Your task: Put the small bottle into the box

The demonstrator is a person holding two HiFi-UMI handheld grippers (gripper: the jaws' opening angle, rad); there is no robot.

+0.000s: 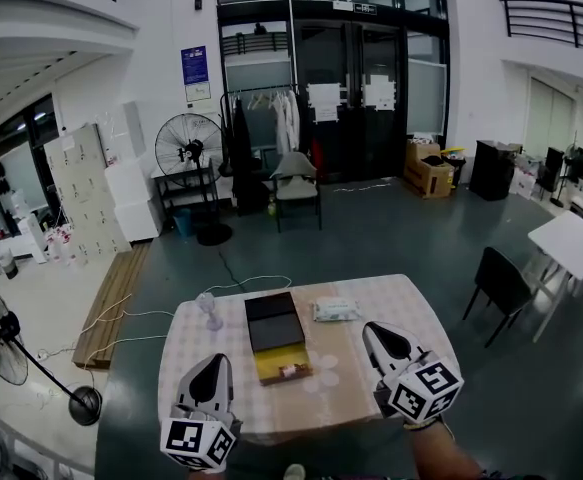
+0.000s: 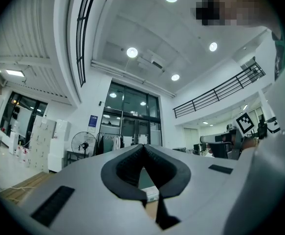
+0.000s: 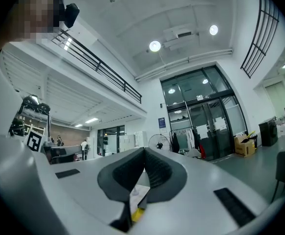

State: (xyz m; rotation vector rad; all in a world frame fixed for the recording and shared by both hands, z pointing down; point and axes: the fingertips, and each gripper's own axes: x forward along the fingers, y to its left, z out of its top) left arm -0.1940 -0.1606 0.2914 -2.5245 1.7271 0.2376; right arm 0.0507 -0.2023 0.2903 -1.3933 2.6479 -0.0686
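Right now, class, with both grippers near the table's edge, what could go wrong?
The left gripper and right gripper are both shut and empty; reaching in like that would probably shove things, not grasp. The small clear object stands beside the open box, so a sweep might topple it.

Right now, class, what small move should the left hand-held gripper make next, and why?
Probably open the left hand-held gripper: its jaws are together on nothing, and what looks like the small bottle stands on the table ahead of it, left of the open box.
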